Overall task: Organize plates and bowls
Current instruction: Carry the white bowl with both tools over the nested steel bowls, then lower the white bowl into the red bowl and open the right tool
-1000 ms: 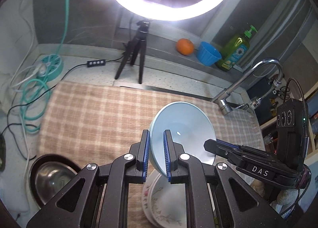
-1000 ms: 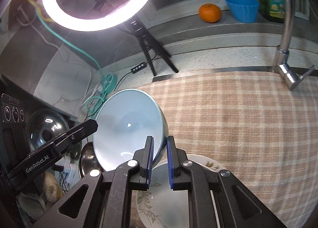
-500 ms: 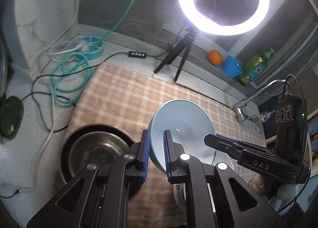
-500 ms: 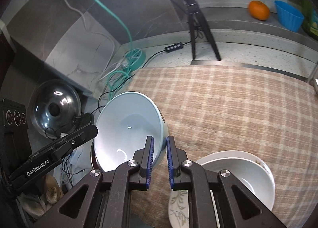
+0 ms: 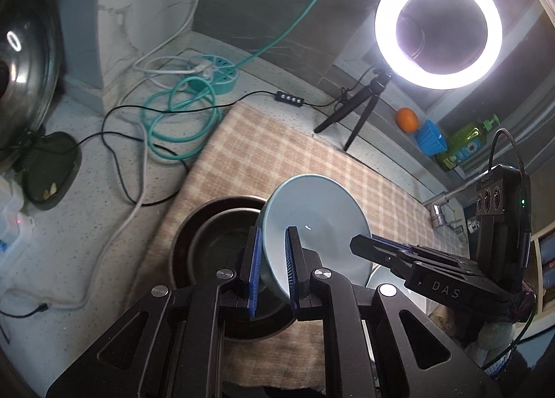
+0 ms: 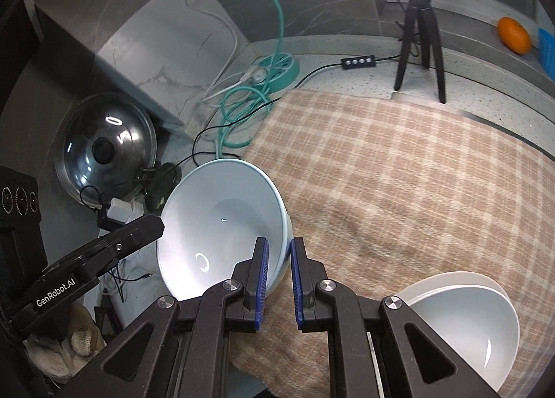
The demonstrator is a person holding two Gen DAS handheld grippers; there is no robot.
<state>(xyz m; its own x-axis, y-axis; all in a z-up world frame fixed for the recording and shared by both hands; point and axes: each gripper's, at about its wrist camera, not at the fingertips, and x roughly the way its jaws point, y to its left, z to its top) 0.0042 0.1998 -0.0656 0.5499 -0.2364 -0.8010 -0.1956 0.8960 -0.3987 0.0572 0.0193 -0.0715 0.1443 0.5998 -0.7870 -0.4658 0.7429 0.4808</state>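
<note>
Holding: the pale blue glazed ceramic bowl (image 5: 314, 224) was pinched by both claws at once and hung tilted in the air, hollow side turned toward the cameras.
Left claw: the left gripper (image 5: 272, 268) had its blue pads closed down to the thickness of the bowl's wall, one pad inside the rim and one outside, at the rim's near-left edge.
Right claw: the right gripper (image 6: 279, 274) was likewise nipped shut on the rim at the opposite side, wall between the pads.
Bowl's place: directly ahead of each claw's tips, raised off the beige checked cloth (image 6: 399, 172), partly over the dark steel pan (image 5: 208, 231) that lay just beyond and below the left claw.
Handling: it looked rigid, fairly heavy for a rim pinch, smooth-glazed and so likely slippery, and breakable if it dropped or knocked the pan.
Where to grip: the thin rim was the only graspable part; two opposed rim pinches seemed sensible, since one alone would probably let it swing.
Nearby stack: a white ceramic bowl (image 6: 461, 325) sat nested on other dishes, low and to the right of the right claw.
Further out: a shiny round pot lid (image 6: 104, 151) leaned well off to the right claw's left; coiled teal cable (image 5: 180, 120) lay beyond the cloth.
</note>
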